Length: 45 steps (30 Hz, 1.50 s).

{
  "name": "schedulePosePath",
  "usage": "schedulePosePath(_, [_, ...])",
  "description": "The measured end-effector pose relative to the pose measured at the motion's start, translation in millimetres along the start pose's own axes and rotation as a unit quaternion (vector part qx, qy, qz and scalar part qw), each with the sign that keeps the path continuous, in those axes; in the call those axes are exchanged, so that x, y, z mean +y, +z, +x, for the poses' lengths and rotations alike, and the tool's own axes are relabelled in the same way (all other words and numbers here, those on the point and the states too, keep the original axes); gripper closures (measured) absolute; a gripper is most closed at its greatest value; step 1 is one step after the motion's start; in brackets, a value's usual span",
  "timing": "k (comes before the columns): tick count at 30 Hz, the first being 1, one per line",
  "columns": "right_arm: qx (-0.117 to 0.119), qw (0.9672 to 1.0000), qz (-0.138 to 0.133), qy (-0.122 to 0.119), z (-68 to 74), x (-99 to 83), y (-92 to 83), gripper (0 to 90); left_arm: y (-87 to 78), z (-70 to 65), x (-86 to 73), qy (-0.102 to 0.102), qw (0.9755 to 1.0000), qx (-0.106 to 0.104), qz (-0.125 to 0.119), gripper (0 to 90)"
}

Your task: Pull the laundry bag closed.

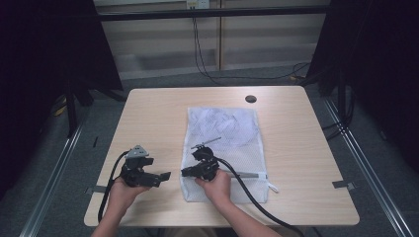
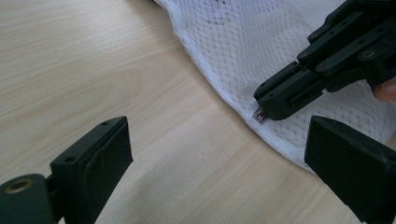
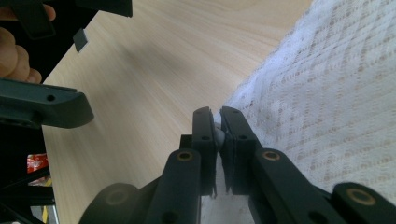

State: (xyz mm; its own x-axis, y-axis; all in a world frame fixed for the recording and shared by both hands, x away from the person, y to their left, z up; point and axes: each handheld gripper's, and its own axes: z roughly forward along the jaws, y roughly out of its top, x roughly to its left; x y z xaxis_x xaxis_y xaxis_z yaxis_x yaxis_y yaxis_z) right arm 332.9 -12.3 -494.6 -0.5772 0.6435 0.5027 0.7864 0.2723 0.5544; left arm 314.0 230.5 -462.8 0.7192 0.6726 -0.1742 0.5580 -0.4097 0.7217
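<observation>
Since the white mesh laundry bag (image 1: 225, 148) lies flat on the wooden surface (image 1: 158, 113), roughly at the centre and reaching toward 6 o'clock, its left edge is the easiest part to be taken, and that is where the right claw (image 1: 185, 172) has been brought. From the right gripper view the right claw (image 3: 217, 128) is seen pressed together on the bag's hemmed border, a thin fold of white fabric (image 3: 218, 135) being pinched between the pads; the jaws look fully drawn in on it. From the left gripper view the same pinch is confirmed: the right claw's tip (image 2: 266, 109) sits right on the edge seam of the bag (image 2: 243, 56), low against the surface. The left claw (image 1: 160, 177) is held at about 9 o'clock of the bag's lower corner, just beside it and apart from the fabric, jaws spread wide and nothing between them (image 2: 219, 158); it is judged to be kept ready for a second grip on the same edge, so the bag's mouth can be parted or the bag lifted. A zipper pull (image 1: 272, 187) is seen at the bag's lower right, around 4 o'clock, untouched. A crumpled garment appears to be inside the upper part of the bag, though this cannot be told for certain.
</observation>
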Motion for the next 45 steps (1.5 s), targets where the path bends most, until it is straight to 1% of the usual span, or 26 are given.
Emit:
schedulePosePath(2, [0.001, 1.0, -0.001, 0.0, 0.0, 0.3, -0.7, 85.9, 0.7, -0.7, 0.2, 0.0, 1.0, -0.001, 0.001, 7.3])
schedulePosePath(4, [0.008, 1.0, -0.003, 0.003, -0.4, 1.2, -3.7, 86.4, 2.1, -2.5, 0.5, 0.001, 1.0, -0.002, 0.004, 7.3])
schedulePosePath(5, [0.008, 1.0, -0.003, 0.003, -0.4, 1.2, -3.7, 86.4, 2.7, -2.7, 0.6, 0.003, 0.9999, -0.007, 0.007, 7.3])
schedulePosePath(7, [0.009, 0.9999, -0.003, 0.006, -0.4, 1.7, -5.6, 86.6, 4.9, -4.9, 0.7, 0.002, 0.9999, -0.006, 0.008, 7.3])
schedulePosePath(8, [0.01, 0.9999, -0.004, 0.006, -0.2, 2.0, -6.7, 86.7, 6.1, -5.5, 0.9, 0.002, 0.9999, -0.01, 0.01, 7.3])
schedulePosePath(10, [0.01, 0.9999, -0.006, 0.007, 0.6, 2.7, -8.9, 86.8, 7.7, -6.4, 1.0, 0.001, 0.9999, -0.011, 0.01, 7.3])
schedulePosePath(11, [0.013, 0.9999, -0.006, 0.007, 0.6, 2.9, -10.1, 86.9, 8.6, -6.6, 1.1, -0.001, 0.9998, -0.016, 0.009, 7.3])
schedulePosePath(13, [0.014, 0.9998, -0.007, 0.008, 0.6, 3.4, -12.6, 86.8, 10.1, -7.1, 1.2, -0.006, 0.9998, -0.019, 0.009, 7.6])
schedulePosePath(14, [0.017, 0.9998, -0.011, 0.009, -0.2, 3.8, -15.4, 86.9, 11.7, -7.8, 1.4, -0.011, 0.9996, -0.024, 0.009, 7.6])
schedulePosePath(16, [0.018, 0.9997, -0.014, 0.009, -0.5, 4.1, -16.6, 86.8, 12.6, -8.3, 1.4, -0.013, 0.9995, -0.026, 0.01, 7.5])
schedulePosePath(20, [0.023, 0.9995, -0.021, 0.007, 0.1, 5.4, -21.2, 86.8, 20.4, -12.8, 1.1, -0.019, 0.9988, -0.042, 0.014, 7.5])
schedulePosePath(21, [0.021, 0.9996, -0.02, 0.006, 0.4, 5.4, -21.8, 86.8, 23.1, -13.9, 1.4, -0.025, 0.9983, -0.051, 0.014, 7.5])
schedulePosePath(22, [0.021, 0.9996, -0.02, 0.005, 0.6, 5.4, -22.5, 86.8, 24.6, -15.0, 1.6, -0.032, 0.9979, -0.054, 0.013, 7.5])
schedulePosePath(23, [0.023, 0.9995, -0.022, 0.004, 0.7, 5.6, -23.2, 86.8, 25.5, -15.2, 1.8, -0.032, 0.998, -0.053, 0.013, 7.6])
schedulePosePath(24, [0.023, 0.9995, -0.023, 0.004, 0.9, 5.7, -23.9, 86.8, 26.7, -15.8, 2.1, -0.034, 0.9977, -0.057, 0.013, 7.6])
schedulePosePath(25, [0.023, 0.9994, -0.025, 0.003, 1.3, 6.0, -24.9, 86.8, 26.7, -15.8, 2.1, -0.034, 0.9977, -0.057, 0.013, 7.5])
schedulePosePath(26, [0.026, 0.9993, -0.027, 0.0, 1.1, 6.4, -26.1, 86.8, 29.4, -17.3, 2.4, -0.035, 0.9972, -0.064, 0.016, 7.5])
schedulePosePath(27, [0.025, 0.9993, -0.029, 0.001, 1.3, 6.9, -27.2, 86.7, 30.1, -18.4, 2.6, -0.033, 0.9975, -0.06, 0.018, 7.5])
schedulePosePath(30, [0.024, 0.9993, -0.03, 0.0, 1.3, 7.4, -29.2, 86.7, 32.8, -20.9, 2.7, -0.032, 0.9972, -0.064, 0.022, 7.6])
schedulePosePath(32, [0.024, 0.9992, -0.031, -0.002, 1.4, 7.8, -31.1, 86.7, 36.3, -24.1, 3.6, -0.033, 0.9966, -0.071, 0.026, 7.7])
schedulePosePath(37, [0.019, 0.9993, -0.033, -0.003, 2.9, 8.7, -34.9, 86.7, 40.4, -27.2, 4.5, -0.031, 0.996, -0.077, 0.033, 8.8])
schedulePosePath(38, [0.019, 0.9993, -0.032, -0.002, 3.0, 8.8, -35.3, 86.7, 41.0, -27.9, 4.7, -0.033, 0.9956, -0.08, 0.035, 8.9])
schedulePosePath(41, [0.019, 0.9993, -0.032, -0.002, 2.5, 8.8, -36.4, 86.7, 42.7, -28.6, 5.5, -0.039, 0.9947, -0.09, 0.03, 9.5])
schedulePosePath(45, [0.022, 0.9991, -0.035, 0.002, 2.6, 8.7, -37.3, 86.7, 44.6, -30.9, 7.2, -0.039, 0.9949, -0.088, 0.029, 9.8])
